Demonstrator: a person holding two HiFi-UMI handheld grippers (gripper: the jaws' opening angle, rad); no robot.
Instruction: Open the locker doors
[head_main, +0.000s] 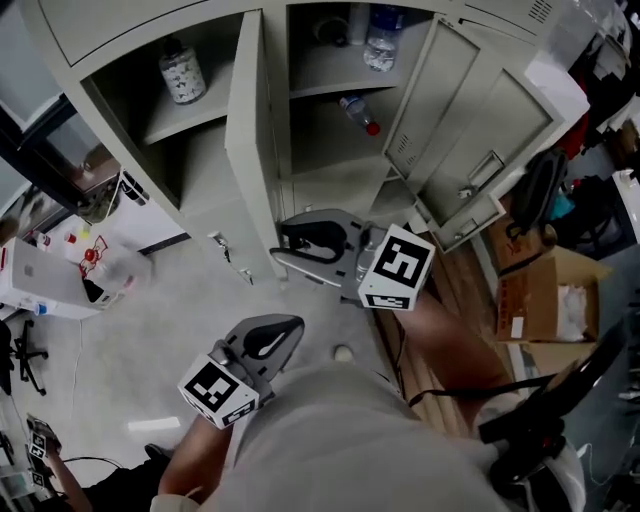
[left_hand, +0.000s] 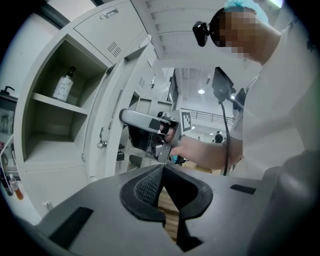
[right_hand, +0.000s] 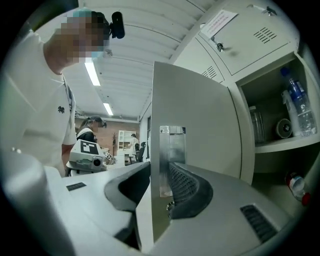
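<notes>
The beige lockers (head_main: 130, 40) stand with several doors swung out. The middle door (head_main: 245, 120) juts toward me, and my right gripper (head_main: 285, 240) is shut on its free edge. In the right gripper view the door leaf (right_hand: 200, 115) runs between the jaws of the right gripper (right_hand: 159, 180), whose ribbed pad rests against the metal latch plate (right_hand: 171, 145). My left gripper (head_main: 295, 326) hangs lower over the floor, shut and holding nothing; its jaw tips meet in the left gripper view (left_hand: 162, 170). Another door (head_main: 490, 140) stands open at the right.
A soap bottle (head_main: 182, 72) stands in the left compartment, water bottles (head_main: 383, 40) in the middle one. An open cardboard box (head_main: 545, 295) and a black bag (head_main: 535, 190) lie at the right. A small white ball (head_main: 343, 353) sits on the floor.
</notes>
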